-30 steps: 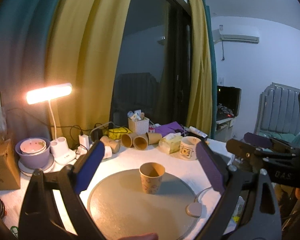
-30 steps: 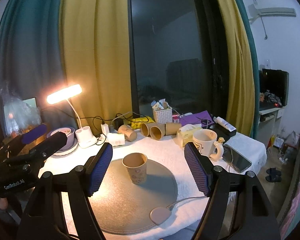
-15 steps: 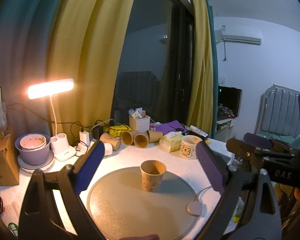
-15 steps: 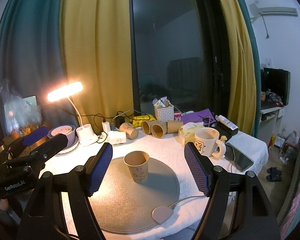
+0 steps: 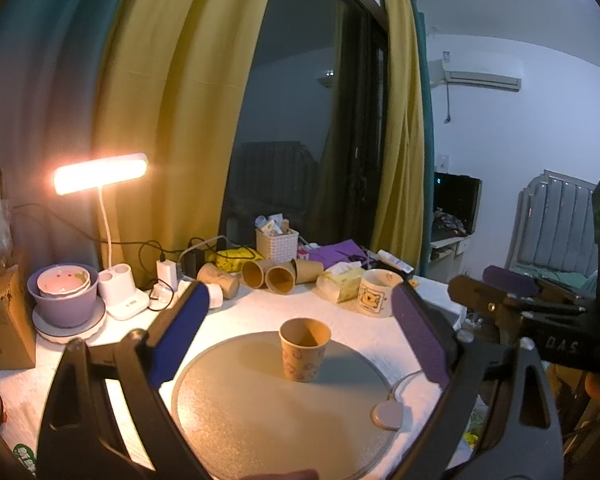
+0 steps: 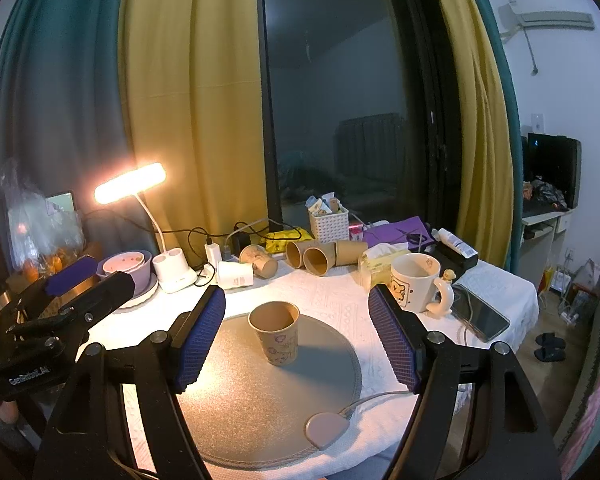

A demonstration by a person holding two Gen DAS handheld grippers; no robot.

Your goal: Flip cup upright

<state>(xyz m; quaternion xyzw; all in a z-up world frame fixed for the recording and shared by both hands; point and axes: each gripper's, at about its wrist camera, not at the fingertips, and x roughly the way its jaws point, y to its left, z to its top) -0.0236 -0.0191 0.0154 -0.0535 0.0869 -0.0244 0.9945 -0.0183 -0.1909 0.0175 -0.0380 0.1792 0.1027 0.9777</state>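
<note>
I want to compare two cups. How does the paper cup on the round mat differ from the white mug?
The paper cup is brown, while the white mug carries a bear picture. The paper cup has no handle; the mug has one. The paper cup stands on the round mat; the mug stands on the white cloth beside it. Both are upright, mouths open upward.

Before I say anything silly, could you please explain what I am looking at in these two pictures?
No robot here: a person holds a two-finger clamp tool in each hand, each with a camera looking along its fingers. One picture comes from the left gripper, the other from the right gripper. Both are open and hold nothing. Between them a paper cup stands upright on a round grey mat. Behind it lie more paper cups on their sides, beside a mug and a lit desk lamp.
</note>
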